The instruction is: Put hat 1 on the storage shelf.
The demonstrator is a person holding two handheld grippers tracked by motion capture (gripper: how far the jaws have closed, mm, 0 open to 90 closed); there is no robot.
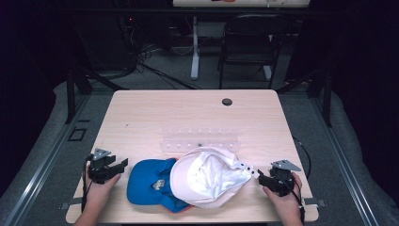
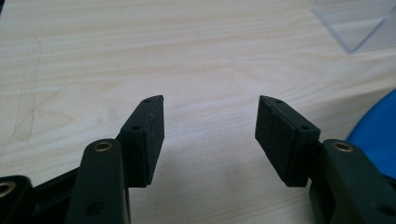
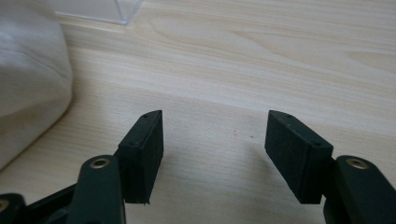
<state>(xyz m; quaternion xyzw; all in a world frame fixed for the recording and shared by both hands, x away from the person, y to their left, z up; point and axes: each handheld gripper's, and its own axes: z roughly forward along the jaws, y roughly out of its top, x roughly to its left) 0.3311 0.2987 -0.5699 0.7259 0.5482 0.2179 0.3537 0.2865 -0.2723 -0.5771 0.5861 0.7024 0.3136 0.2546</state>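
Observation:
A white cap (image 1: pixel 209 176) lies upside down near the table's front edge, partly on top of a blue cap (image 1: pixel 148 181) to its left. My left gripper (image 1: pixel 121 165) rests on the table just left of the blue cap, open, with nothing between its jaws (image 2: pixel 210 133); the blue cap's edge (image 2: pixel 376 135) shows at the right of the left gripper view. My right gripper (image 1: pixel 259 175) sits just right of the white cap's strap, open and empty (image 3: pixel 215 144). White fabric (image 3: pixel 28 79) fills the left side of the right gripper view.
A clear plastic rack (image 1: pixel 200 141) lies behind the caps at mid-table; its corner (image 2: pixel 355 21) and edge (image 3: pixel 100 9) show in the gripper views. A round grommet hole (image 1: pixel 227 101) is at the table's back. A chair (image 1: pixel 249 42) stands beyond the table.

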